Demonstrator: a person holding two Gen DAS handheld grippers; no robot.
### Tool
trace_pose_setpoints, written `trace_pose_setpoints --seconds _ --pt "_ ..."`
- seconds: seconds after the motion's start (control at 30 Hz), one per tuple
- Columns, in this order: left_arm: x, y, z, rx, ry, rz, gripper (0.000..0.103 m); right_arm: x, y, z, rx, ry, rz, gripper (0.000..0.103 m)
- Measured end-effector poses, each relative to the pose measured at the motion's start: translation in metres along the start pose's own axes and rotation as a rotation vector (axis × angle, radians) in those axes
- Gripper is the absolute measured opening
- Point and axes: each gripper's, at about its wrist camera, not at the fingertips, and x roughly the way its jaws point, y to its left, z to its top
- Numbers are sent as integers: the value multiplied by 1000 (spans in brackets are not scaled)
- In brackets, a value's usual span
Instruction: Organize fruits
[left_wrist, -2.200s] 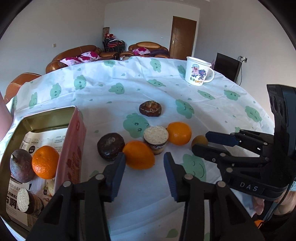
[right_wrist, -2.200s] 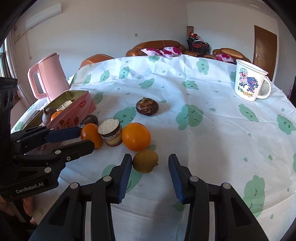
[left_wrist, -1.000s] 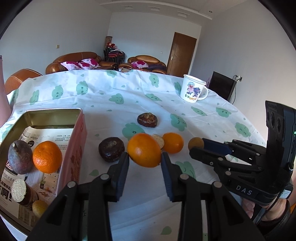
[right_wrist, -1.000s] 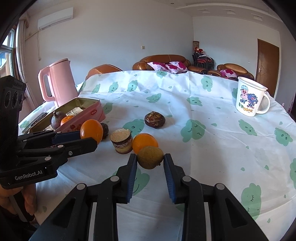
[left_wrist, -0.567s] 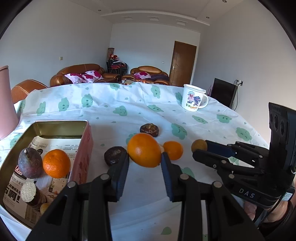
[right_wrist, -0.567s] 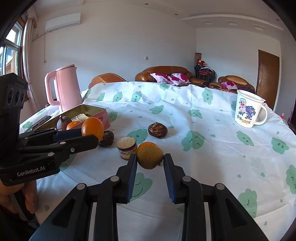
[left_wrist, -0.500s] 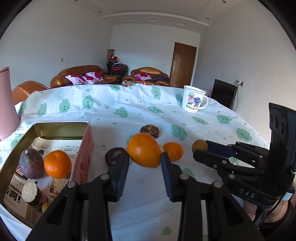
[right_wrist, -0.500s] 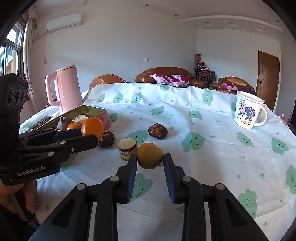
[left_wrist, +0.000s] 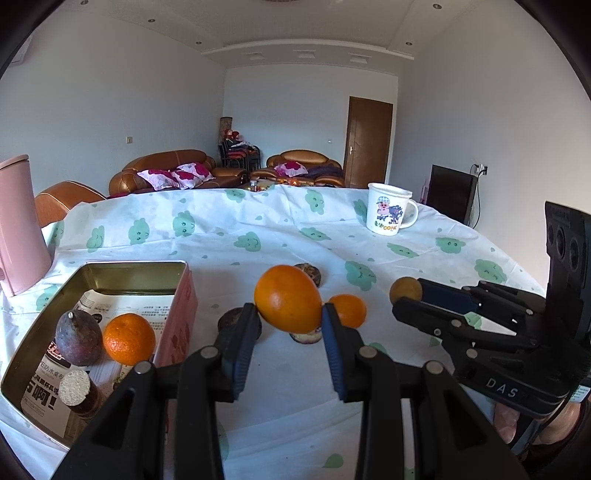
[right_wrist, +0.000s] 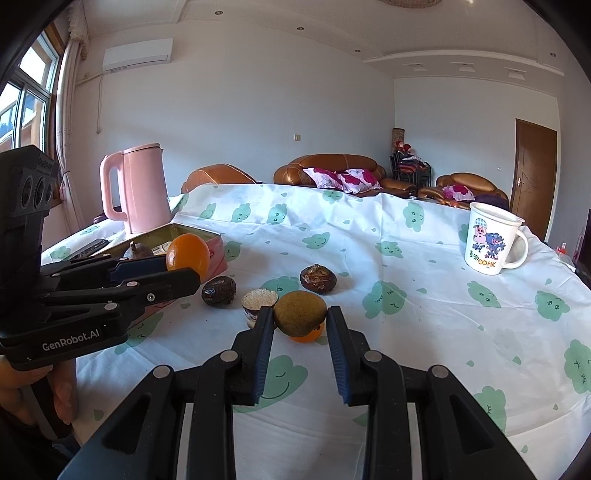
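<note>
My left gripper (left_wrist: 290, 314) is shut on a large orange (left_wrist: 287, 298) and holds it above the table, right of the open pink tin (left_wrist: 175, 314). The tin holds a purple fruit (left_wrist: 78, 342), a small orange (left_wrist: 129, 343) and a cut piece (left_wrist: 75, 384). My right gripper (right_wrist: 300, 314) is shut on a brownish-yellow fruit (right_wrist: 300, 313), also lifted. On the cloth lie a small orange (left_wrist: 349, 311), two dark brown fruits (right_wrist: 218, 291) (right_wrist: 317, 278) and a cut piece with a white top (right_wrist: 258, 301). The left gripper with its orange (right_wrist: 187, 256) shows in the right wrist view.
A pink kettle (right_wrist: 142, 188) stands behind the tin at the far left. A white cartoon mug (right_wrist: 491, 238) stands at the far right of the table. The table has a white cloth with green cloud faces (right_wrist: 406, 332). Sofas stand beyond the table.
Both grippers have closed on their fruits and lifted them off the cloth. Over the last half second both have risen a little more.
</note>
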Motion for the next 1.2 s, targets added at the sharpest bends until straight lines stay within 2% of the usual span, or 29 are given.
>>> trace_pose_setpoints --seconds 0.4,0.77,1.2 --pt "-11 -6 0 27 -62 24 37 -15 4 -2 -33 -94 -3 31" --pt "-17 -8 -2 40 -85 24 37 -28 6 -4 -47 -166 -10 31" --pt "-29 7 1 15 -98 41 37 -19 17 6 -54 -124 9 31"
